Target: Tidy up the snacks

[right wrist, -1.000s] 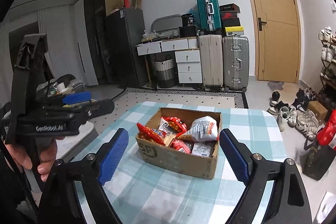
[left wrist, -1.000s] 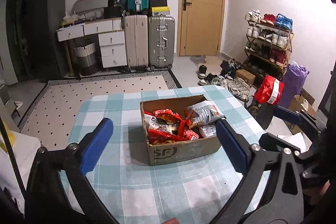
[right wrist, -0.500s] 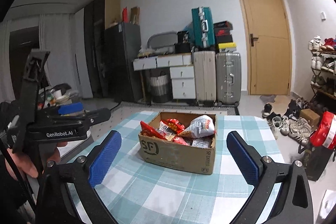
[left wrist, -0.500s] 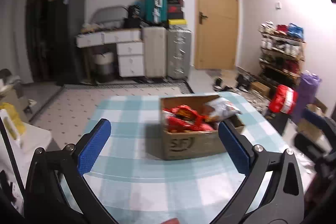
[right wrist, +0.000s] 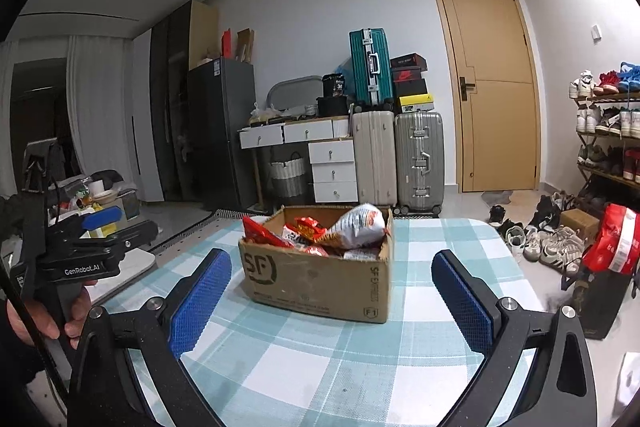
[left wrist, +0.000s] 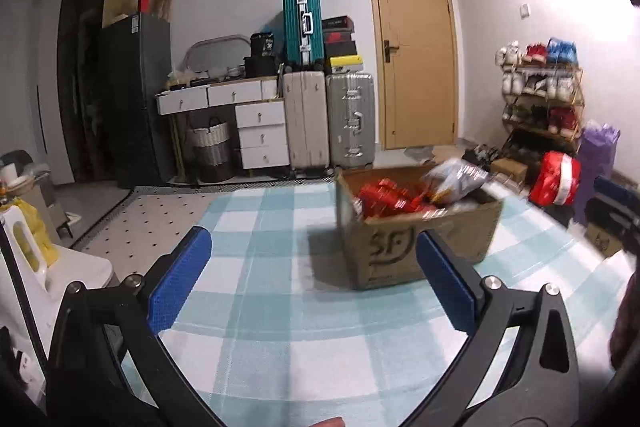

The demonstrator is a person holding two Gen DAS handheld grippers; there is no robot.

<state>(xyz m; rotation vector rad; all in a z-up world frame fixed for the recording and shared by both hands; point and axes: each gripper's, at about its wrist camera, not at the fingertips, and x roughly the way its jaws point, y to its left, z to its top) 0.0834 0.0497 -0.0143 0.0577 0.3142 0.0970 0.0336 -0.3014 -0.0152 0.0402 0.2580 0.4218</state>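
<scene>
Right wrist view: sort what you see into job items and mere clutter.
Job: cardboard box; red snack packets; white snack bag; checked table.
Clutter: suitcases; shoes; drawers; basket; door.

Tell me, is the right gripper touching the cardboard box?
Apart. The right wrist view shows the right gripper open, with checked tablecloth visible between its pads and the cardboard box.

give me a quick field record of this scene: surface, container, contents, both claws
surface: table with a teal and white checked cloth
container: open cardboard box printed SF, standing on the cloth
contents: red snack packets and a white snack bag poking above the rim
left claw: open, nothing between the pads, short of the box
right claw: open wide, empty, short of the box
</scene>
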